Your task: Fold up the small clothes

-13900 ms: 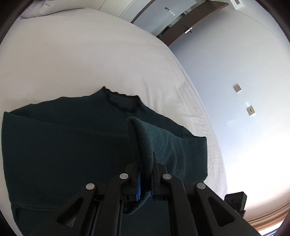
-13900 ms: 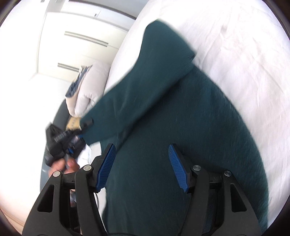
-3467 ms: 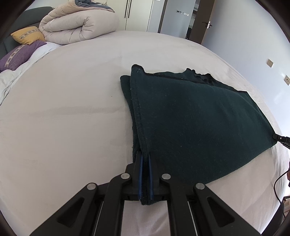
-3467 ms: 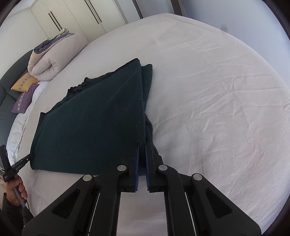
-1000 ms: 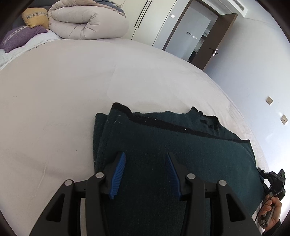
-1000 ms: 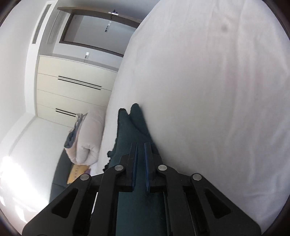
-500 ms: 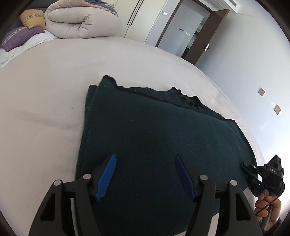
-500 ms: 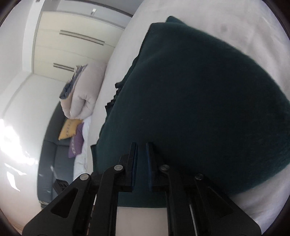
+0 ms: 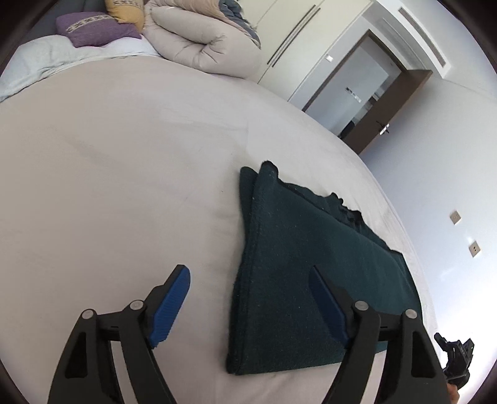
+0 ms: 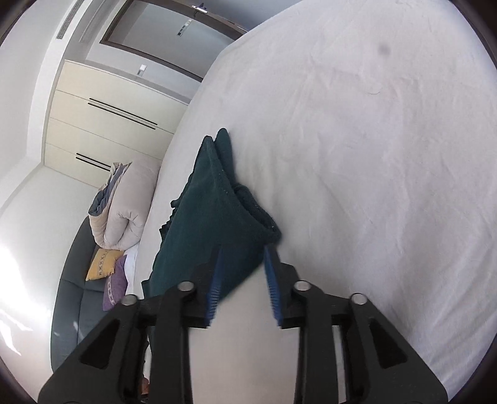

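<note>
A dark green knitted sweater [image 9: 298, 270] lies folded flat on the white bed sheet [image 9: 108, 174]. My left gripper [image 9: 250, 282] is wide open above its near left edge, one blue pad over the sheet, the other over the cloth. In the right wrist view the sweater [image 10: 214, 214] shows edge-on, its near corner lying between the blue pads. My right gripper [image 10: 242, 264] is partly open around that corner and grips nothing. The other gripper's tip [image 9: 456, 351] shows at the far right of the left wrist view.
A rolled beige duvet [image 9: 202, 40] and purple and yellow cushions [image 9: 96, 28] lie at the head of the bed. A dark sofa [image 10: 77, 295], cream wardrobes [image 10: 105, 118] and an open door [image 9: 366, 90] stand beyond the bed.
My right gripper, shut on the sweater's corner half a second ago, has opened and let it drop flat. My left gripper has opened wider and shifted left to the sweater's edge.
</note>
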The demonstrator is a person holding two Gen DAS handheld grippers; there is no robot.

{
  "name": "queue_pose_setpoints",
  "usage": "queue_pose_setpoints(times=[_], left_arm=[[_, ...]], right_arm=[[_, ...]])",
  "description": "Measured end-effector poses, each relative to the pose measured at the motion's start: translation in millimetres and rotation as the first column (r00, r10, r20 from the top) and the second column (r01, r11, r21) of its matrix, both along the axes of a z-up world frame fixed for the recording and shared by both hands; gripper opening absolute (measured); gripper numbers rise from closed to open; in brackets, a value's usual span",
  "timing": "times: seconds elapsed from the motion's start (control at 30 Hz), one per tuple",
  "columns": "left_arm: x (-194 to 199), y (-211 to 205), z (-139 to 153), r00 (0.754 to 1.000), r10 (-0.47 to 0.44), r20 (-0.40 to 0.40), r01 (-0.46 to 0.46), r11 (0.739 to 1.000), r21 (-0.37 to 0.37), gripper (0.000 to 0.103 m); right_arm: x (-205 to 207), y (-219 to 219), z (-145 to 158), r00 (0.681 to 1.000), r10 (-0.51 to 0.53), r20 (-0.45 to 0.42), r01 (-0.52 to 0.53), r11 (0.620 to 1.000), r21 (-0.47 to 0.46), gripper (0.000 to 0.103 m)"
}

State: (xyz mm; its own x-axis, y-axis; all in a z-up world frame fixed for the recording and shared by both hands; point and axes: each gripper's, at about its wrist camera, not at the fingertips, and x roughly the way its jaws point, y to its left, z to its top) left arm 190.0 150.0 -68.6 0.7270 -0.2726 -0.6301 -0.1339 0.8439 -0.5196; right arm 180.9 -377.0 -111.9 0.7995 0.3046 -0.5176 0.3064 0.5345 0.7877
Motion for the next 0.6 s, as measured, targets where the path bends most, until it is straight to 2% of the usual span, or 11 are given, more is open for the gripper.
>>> queue_pose_setpoints(times=[0.03,0.07,0.17,0.3,0.37,0.5,0.57,0.6], left_arm=[[-0.7,5.9,-1.9,1.000,0.011,-0.020,-0.012,1.000,-0.019,0.085],[-0.4,8.3,-4.4,0.999,0.009,-0.038,-0.011,0.999,-0.035,0.085],[2.9,7.8,-15.4,0.994,-0.034,-0.101,0.025,0.995,-0.093,0.085],[0.8,-6.0,-17.0,0.991,-0.087,-0.100,0.077,0.992,-0.097,0.085],[-0.1,-9.2,-17.7,0.990,-0.101,-0.099,0.091,0.991,-0.098,0.085],[0.8,-10.8,-19.9,0.990,-0.101,-0.100,0.092,0.992,-0.090,0.085],[2.2,-12.2,-20.5,0.989,-0.101,-0.106,0.092,0.993,-0.080,0.085],[3.8,-15.1,-20.7,0.988,-0.103,-0.114,0.096,0.993,-0.066,0.085]], right_arm=[[-13.8,-5.7,5.1,1.000,-0.006,0.016,0.006,1.000,0.007,0.068],[-40.9,-20.1,13.1,0.999,-0.012,0.035,0.012,1.000,0.009,0.069],[-49.0,-2.6,36.5,0.995,0.067,0.071,-0.064,0.997,-0.040,0.069],[-44.3,22.7,57.2,0.986,0.161,0.049,-0.153,0.979,-0.133,0.069],[-46.3,17.5,65.1,0.992,0.125,0.031,-0.116,0.973,-0.199,0.069],[-37.8,-26.8,70.4,1.000,-0.006,-0.018,0.000,0.956,-0.294,0.067],[-23.3,-40.6,64.9,0.998,0.000,-0.061,-0.021,0.941,-0.338,0.065],[-14.9,-44.2,60.0,0.995,0.031,-0.098,-0.063,0.938,-0.340,0.056]])
